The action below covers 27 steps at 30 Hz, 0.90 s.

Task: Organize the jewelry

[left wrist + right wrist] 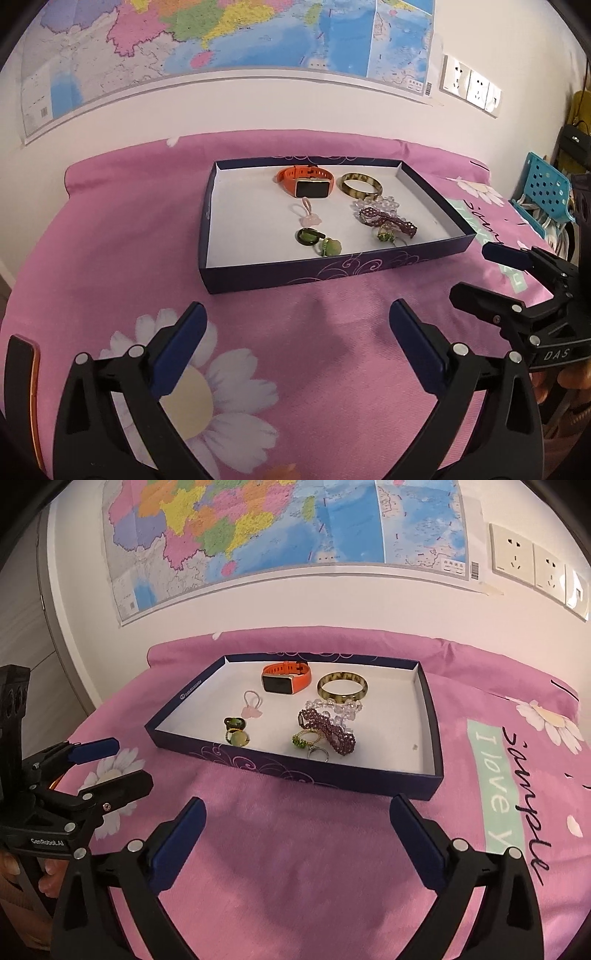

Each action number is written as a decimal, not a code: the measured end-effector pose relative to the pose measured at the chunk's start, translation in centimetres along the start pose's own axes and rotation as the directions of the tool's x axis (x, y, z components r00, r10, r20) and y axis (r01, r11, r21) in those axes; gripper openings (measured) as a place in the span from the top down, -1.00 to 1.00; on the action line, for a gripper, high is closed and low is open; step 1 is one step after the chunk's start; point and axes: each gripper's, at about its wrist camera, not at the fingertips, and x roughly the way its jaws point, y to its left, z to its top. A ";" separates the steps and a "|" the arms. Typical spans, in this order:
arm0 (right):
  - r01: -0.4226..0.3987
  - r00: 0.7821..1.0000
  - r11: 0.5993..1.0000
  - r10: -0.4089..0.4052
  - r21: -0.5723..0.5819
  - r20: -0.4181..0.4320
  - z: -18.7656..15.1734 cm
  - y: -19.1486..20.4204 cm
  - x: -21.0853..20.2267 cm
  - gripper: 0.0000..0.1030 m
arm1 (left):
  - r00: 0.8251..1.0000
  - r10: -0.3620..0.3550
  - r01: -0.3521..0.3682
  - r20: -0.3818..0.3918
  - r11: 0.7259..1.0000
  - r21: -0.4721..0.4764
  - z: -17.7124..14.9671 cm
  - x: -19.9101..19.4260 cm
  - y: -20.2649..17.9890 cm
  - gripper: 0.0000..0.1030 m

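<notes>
A shallow dark blue box (258,280) (332,781) with a white floor lies on the pink bedspread. It holds an orange smartwatch (306,181) (286,677), a mottled bangle (360,184) (341,688), a clear bead bracelet (340,707), a purple bead bracelet (388,218) (327,731), a pink charm (308,216) (253,705), green rings (308,236) (234,723) and a green and gold ring (304,738). My left gripper (297,317) is open and empty, short of the box's near wall. My right gripper (297,812) is open and empty, also short of the box.
The pink flowered bedspread (110,258) covers the surface up to the white wall with a map (221,44) and sockets (535,561). A turquoise perforated basket (543,188) stands at the right edge. The right gripper shows in the left wrist view (517,273), the left gripper in the right wrist view (88,768).
</notes>
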 end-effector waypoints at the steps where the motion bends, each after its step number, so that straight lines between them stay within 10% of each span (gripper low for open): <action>1: 0.001 1.000 1.000 -0.001 0.002 -0.004 -0.1 0.0 0.0 -0.87 | 1.000 0.005 -0.005 -0.004 1.000 -0.011 -0.1 0.0 0.0 -0.89; 27: -0.007 1.000 1.000 0.008 0.011 -0.013 -1.4 0.8 -0.5 -0.87 | 0.999 0.038 -0.039 -0.024 0.999 -0.022 -1.1 -0.6 -0.5 -0.89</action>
